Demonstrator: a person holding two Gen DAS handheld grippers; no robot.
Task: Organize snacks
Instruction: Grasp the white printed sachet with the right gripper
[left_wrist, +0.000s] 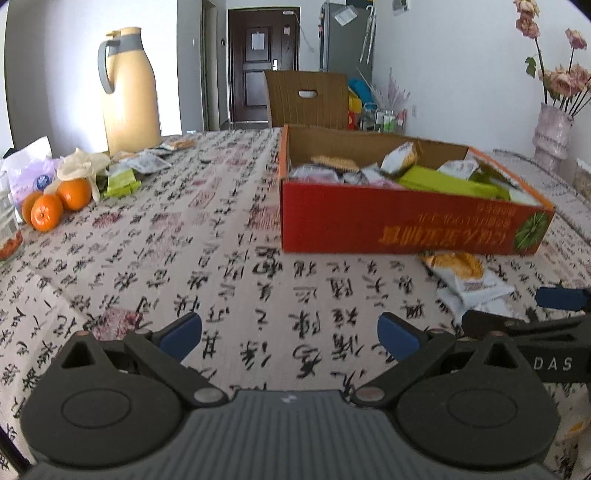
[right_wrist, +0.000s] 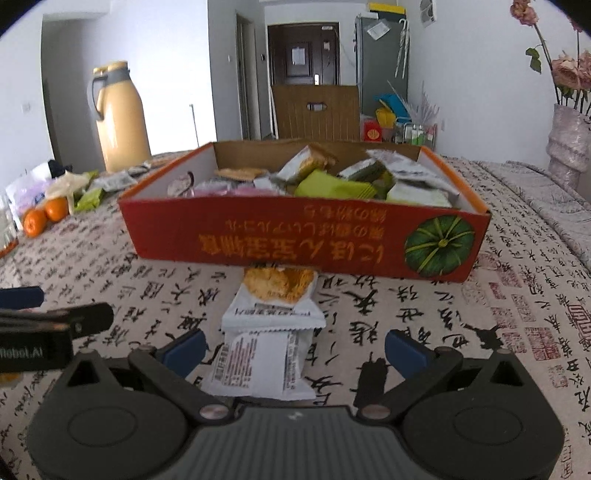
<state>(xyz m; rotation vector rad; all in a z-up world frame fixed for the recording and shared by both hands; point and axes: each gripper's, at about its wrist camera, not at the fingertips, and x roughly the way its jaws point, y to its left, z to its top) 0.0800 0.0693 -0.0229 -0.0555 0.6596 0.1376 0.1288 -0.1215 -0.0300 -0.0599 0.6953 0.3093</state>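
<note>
Calligraphy-printed cloth covers the table (left_wrist: 221, 229), and a red cardboard box (right_wrist: 303, 236) full of wrapped snacks sits on it, with a yellow thermos jug (left_wrist: 127, 92) and oranges (left_wrist: 55, 206) off to the left.

Only the right wrist view shows the two white snack packets clearly: a cracker packet (right_wrist: 275, 295) whose far end is tucked under the box's near wall, and a second packet (right_wrist: 258, 365) lying label-side up, overlapping the first packet's near end. Both run lengthwise away from the camera toward the box. The left wrist view catches them only as a blur (left_wrist: 465, 280) at the box's near right corner, but it shows more loose green and grey packets (left_wrist: 122, 181) by the oranges.

The right gripper (right_wrist: 295, 349) is spread wide and holds nothing; the nearer packet lies flat between its blue fingertips, closer to the left one. The left gripper (left_wrist: 290, 332) is equally wide apart and empty over bare cloth, well left of the packets.
</note>
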